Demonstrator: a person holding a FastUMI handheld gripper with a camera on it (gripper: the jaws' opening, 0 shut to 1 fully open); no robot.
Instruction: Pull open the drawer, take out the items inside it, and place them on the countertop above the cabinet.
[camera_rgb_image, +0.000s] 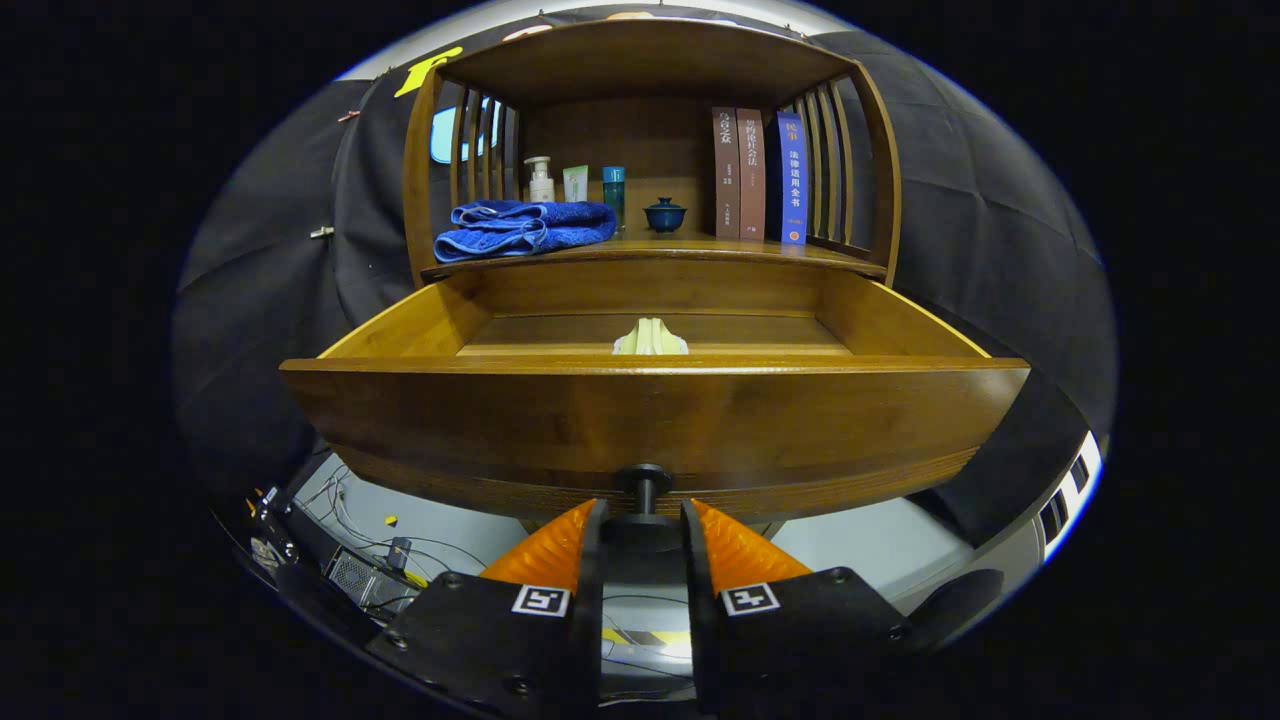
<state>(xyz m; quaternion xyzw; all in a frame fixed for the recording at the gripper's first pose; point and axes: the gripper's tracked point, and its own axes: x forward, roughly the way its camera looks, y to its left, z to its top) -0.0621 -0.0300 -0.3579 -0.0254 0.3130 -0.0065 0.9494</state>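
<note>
The wooden drawer (650, 420) of the cabinet stands pulled well out toward me. Its dark round knob (645, 505) sits between my fingers, and my gripper (645, 525) is shut on that knob. Inside the drawer, near the middle of its floor, lies a pale yellowish item (650, 338), partly hidden by the drawer front. The countertop (680, 250) above the drawer runs under an open wooden shelf frame.
On the countertop lie a folded blue towel (525, 228), small bottles (575, 185), a dark blue lidded cup (664, 214) and three upright books (760, 175). Below the drawer are a grey floor, cables and a small box (360, 575).
</note>
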